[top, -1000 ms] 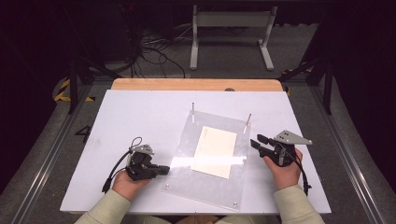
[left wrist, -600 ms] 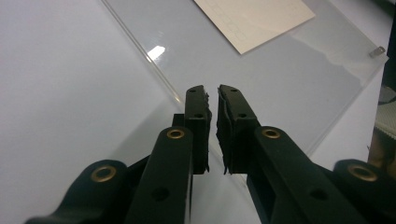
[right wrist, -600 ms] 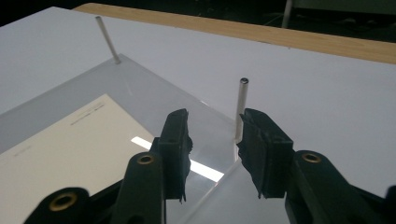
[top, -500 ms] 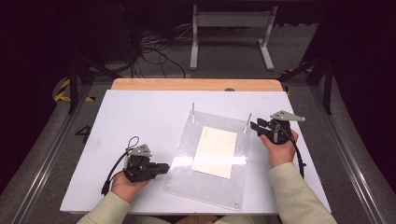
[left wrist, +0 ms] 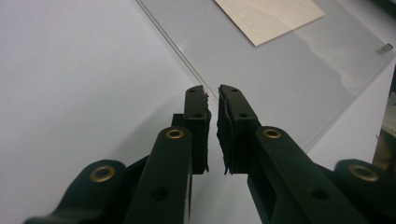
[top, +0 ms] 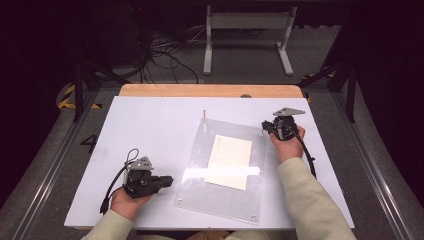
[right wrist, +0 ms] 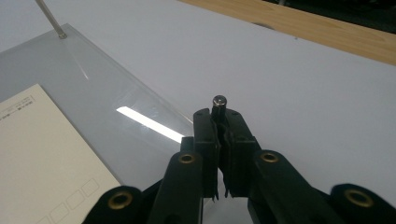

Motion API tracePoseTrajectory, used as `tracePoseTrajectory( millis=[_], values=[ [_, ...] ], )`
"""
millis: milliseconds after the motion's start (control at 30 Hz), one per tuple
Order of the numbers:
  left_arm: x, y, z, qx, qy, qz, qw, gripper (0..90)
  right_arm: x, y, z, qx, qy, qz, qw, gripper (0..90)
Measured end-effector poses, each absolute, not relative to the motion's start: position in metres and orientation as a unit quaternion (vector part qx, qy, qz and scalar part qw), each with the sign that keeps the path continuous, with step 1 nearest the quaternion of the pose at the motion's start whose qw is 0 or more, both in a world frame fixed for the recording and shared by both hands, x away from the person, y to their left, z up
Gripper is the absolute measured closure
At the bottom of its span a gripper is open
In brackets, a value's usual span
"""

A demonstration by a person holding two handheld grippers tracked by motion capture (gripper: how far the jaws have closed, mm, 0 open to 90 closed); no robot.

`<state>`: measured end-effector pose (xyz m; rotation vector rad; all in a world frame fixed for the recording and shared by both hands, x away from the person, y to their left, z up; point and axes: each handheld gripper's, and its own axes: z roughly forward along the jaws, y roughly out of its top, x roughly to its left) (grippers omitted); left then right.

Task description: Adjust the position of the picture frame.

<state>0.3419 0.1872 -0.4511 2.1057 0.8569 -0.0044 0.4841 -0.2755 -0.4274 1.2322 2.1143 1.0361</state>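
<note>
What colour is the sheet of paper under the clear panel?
Cream, with faint printed boxes along one edge; the paper shows best in the right gripper view.

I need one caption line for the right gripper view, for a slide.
Right gripper shut on a metal pin at the corner of the clear plate.

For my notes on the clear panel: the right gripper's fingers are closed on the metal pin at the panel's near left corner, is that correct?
Not quite. The right gripper has its fingers closed on the metal pin at the far right corner of the clear panel, not the near left one. The high view shows which corner; the right gripper view shows the pin clamped between the fingers.
</note>
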Motion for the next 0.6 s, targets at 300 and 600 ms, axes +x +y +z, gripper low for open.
tracePoseTrajectory(
  millis=[300,600],
  values=[
    [0.341,0.192,-0.454,0.839,0.349,0.001,0.416,81.8,0.513,-0.23,-0.422,0.408,0.8,0.375,0.228,85.2],
    [0.34,0.188,-0.455,0.841,0.353,-0.005,0.41,81.6,0.526,-0.204,-0.423,0.379,0.816,0.381,0.213,85.2]
  ],
)
